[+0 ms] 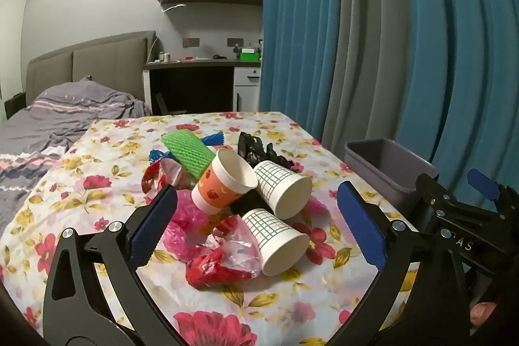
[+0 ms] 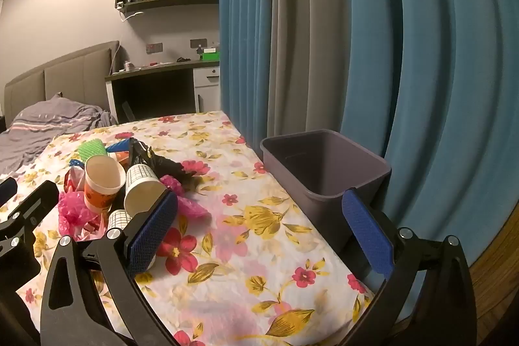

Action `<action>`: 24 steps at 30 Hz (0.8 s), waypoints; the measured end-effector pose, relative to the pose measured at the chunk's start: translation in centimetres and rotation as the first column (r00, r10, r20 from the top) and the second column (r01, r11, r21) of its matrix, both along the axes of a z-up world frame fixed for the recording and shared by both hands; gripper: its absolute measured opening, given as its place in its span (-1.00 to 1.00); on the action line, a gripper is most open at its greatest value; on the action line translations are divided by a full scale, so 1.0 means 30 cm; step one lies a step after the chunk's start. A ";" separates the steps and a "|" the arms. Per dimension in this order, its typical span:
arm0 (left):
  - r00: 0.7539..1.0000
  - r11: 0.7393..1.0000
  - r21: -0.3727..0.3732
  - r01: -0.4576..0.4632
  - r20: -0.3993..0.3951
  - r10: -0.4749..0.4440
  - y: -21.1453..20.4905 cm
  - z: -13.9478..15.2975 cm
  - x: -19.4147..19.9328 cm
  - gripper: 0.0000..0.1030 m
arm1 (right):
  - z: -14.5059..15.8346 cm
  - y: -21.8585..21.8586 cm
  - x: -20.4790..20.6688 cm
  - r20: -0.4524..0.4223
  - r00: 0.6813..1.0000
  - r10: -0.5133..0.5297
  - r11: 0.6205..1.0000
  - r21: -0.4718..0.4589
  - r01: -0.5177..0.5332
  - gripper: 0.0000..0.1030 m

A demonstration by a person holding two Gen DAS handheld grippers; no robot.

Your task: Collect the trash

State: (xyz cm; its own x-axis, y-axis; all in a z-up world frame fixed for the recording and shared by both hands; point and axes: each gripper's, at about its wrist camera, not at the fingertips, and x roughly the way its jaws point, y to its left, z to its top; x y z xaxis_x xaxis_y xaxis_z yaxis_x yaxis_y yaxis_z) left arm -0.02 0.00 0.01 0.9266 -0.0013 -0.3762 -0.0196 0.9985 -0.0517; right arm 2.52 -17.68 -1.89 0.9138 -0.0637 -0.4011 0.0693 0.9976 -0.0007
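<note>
Three paper cups lie in the heap of rubbish seen from the left wrist: an orange cup [image 1: 223, 182] leaning on two checked cups [image 1: 282, 188], with pink and red bags [image 1: 223, 261], a black bag [image 1: 256, 148] and green netting [image 1: 189, 151] around them, all on the flowered counter [image 1: 81, 190]. The left tool [image 1: 256, 227] hangs just before the heap with its blue pads spread wide and nothing between them, so nothing has been picked up and the task looks to be at its very start. The next move, I judge, calls for lowering this tool onto one light piece, likely the nearest checked cup or the red bag, and closing gently so the cup does not crush or roll away. The only writing legible here is part of a white mark, "AS", on the body of the right tool [image 1: 460, 216] at the right edge. From the right wrist, the right tool [image 2: 259, 229] also stands wide apart and empty, above bare cloth between the heap and the grey bin [image 2: 324, 171], which sits empty at the counter's edge by the blue curtain [image 2: 421, 54]; whatever is lifted must travel there. No readable label shows in this view.
</note>
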 end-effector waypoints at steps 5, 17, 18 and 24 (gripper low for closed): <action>1.000 1.000 0.012 -0.001 -0.003 0.001 -0.007 0.002 0.000 0.89 | -0.001 -0.001 0.001 -0.001 1.000 0.000 1.000 0.000 0.000 0.90; 1.000 1.000 -0.005 -0.001 -0.006 0.001 0.001 0.000 0.000 0.89 | -0.002 0.002 0.000 -0.002 1.000 0.000 1.000 0.001 0.000 0.90; 1.000 1.000 -0.005 -0.002 -0.006 0.002 0.001 0.000 0.000 0.89 | -0.002 0.002 0.000 -0.002 1.000 0.000 1.000 0.001 0.000 0.90; 1.000 1.000 -0.006 -0.002 -0.006 0.002 0.001 0.001 -0.003 0.89 | -0.002 0.002 -0.001 0.000 1.000 -0.002 1.000 0.000 0.002 0.90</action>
